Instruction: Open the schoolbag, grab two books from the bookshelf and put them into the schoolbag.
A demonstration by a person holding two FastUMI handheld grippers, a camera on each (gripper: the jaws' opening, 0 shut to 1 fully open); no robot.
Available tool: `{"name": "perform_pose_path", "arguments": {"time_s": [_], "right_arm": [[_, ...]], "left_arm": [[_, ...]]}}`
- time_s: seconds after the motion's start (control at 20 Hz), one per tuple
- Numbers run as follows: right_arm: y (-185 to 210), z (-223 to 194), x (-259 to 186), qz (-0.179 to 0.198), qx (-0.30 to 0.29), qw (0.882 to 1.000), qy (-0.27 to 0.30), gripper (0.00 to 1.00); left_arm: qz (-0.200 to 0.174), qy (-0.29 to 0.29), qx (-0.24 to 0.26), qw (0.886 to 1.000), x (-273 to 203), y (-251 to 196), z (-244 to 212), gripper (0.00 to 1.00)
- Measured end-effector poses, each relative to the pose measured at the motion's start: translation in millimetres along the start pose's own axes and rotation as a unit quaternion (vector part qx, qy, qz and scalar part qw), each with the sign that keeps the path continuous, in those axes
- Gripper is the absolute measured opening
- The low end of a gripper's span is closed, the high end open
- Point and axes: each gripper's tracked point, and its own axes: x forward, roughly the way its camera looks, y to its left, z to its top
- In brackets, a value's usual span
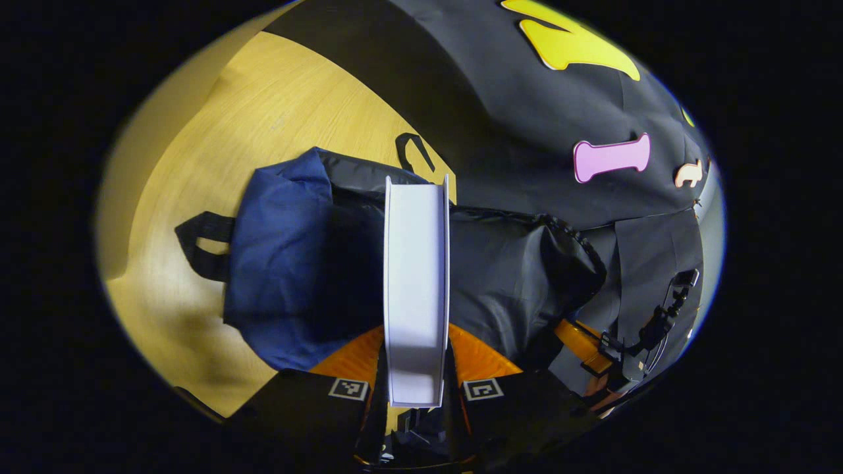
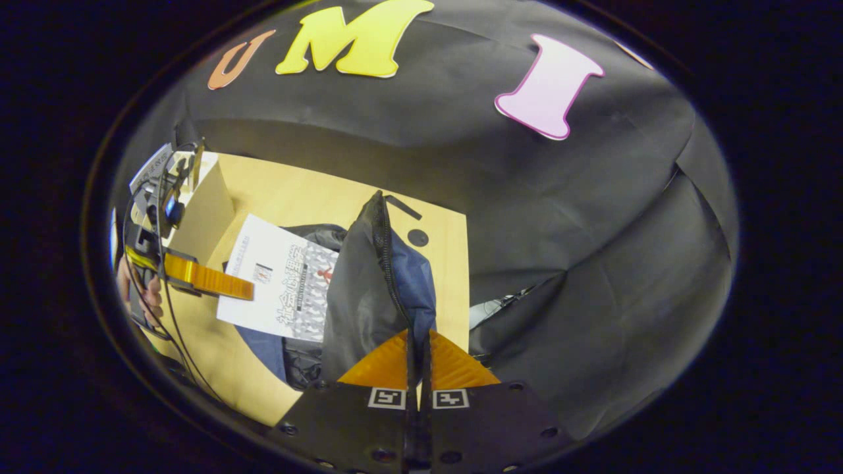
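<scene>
The schoolbag (image 1: 309,263) lies open on the table (image 1: 263,112). The left gripper (image 1: 416,368) clamps a book (image 1: 416,276) over its mouth, not yet inside. The right gripper (image 2: 417,359) pinches the bag's flap (image 2: 369,283) up; whether another book is already inside, I cannot tell.

Light wood table (image 1: 217,138) carries the blue-and-black schoolbag (image 1: 283,263), lying just ahead of the left jaws w/ its black strap loops (image 1: 197,243) flat on the wood, and, in right gripper view, a pale wooden box (image 2: 204,210) far left of the jaws.
</scene>
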Motion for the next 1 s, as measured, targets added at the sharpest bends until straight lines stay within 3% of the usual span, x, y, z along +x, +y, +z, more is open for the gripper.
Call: {"name": "perform_pose_path", "arguments": {"time_s": [0.5, 0.55, 0.6, 0.7, 0.75, 0.8, 0.9, 1.0], "right_arm": [[13.5, 15.3, -4.5, 0.004, -0.013, 1.000, -0.004, 0.00], [14.2, 15.7, -4.0, 0.004, -0.013, 1.000, -0.004, 0.00], [14.9, 15.4, -3.9, 0.005, -0.012, 1.000, -0.003, 0.00], [15.8, 13.3, -4.9, 0.007, -0.007, 1.000, 0.001, 0.00], [16.0, 12.7, -4.4, 0.008, -0.005, 1.000, 0.001, 0.00], [15.9, 11.9, -4.9, 0.008, -0.004, 1.000, 0.002, 0.00], [16.2, 10.5, -5.9, 0.009, -0.001, 1.000, 0.003, 0.00], [17.0, 9.3, -6.0, 0.010, 0.001, 1.000, 0.002, 0.00]], "left_arm": [[-0.056, 0.021, -0.091, 0.994, 33.1, 24.0, -10.0, 0.39], [-0.053, 0.025, -0.097, 0.994, 35.9, 28.2, -11.1, 0.46], [-0.037, 0.028, -0.099, 0.994, 38.9, 37.0, -13.7, 0.42], [-0.001, 0.033, -0.095, 0.995, 41.9, 52.0, -15.4, 0.46], [0.013, 0.038, -0.088, 0.995, 42.4, 55.4, -16.6, 0.65], [0.052, 0.045, -0.076, 0.995, 40.6, 66.7, -17.6, 0.64], [0.107, 0.063, -0.051, 0.991, 34.2, 78.7, -19.8, 0.77], [0.161, 0.071, -0.020, 0.984, 25.3, 81.2, -16.7, 0.81]]}}
